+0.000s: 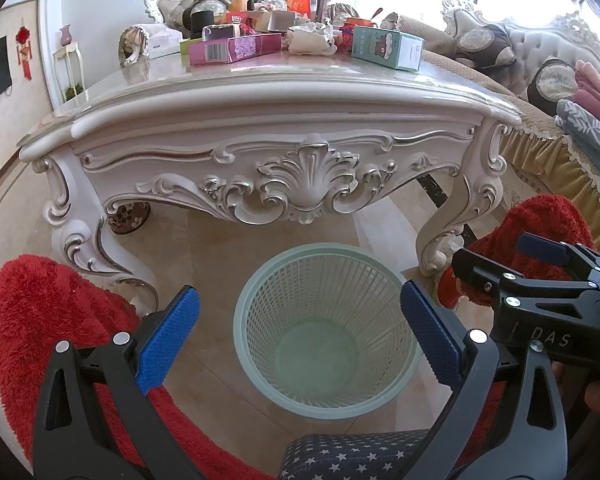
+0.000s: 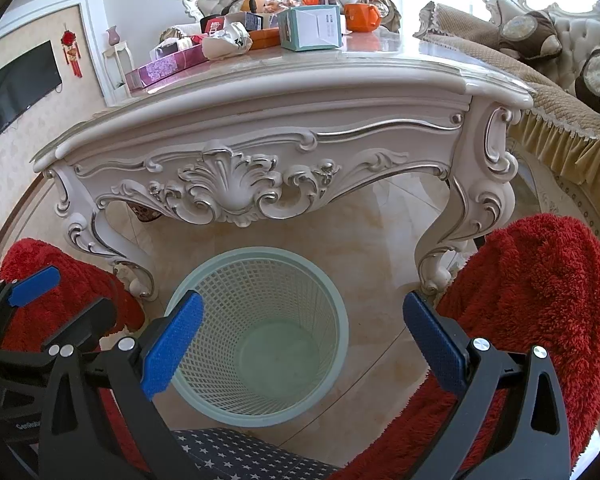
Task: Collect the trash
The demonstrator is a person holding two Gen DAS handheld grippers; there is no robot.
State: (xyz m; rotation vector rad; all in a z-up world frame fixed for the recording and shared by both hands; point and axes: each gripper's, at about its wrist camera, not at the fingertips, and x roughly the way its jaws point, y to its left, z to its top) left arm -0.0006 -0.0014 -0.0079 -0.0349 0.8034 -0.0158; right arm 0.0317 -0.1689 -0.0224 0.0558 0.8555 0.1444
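You're at the start: both tongs, left [image 1: 300, 328] and right [image 2: 302, 334], hang released and empty over the empty bin [image 1: 327, 330] on the floor before the desk [image 1: 260, 92]; next, reach the crumpled wrapper [image 1: 310, 38] on top.

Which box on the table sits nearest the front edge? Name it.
The teal box with the bear print, standing upright at the right; the pink box lies flat, farther left.
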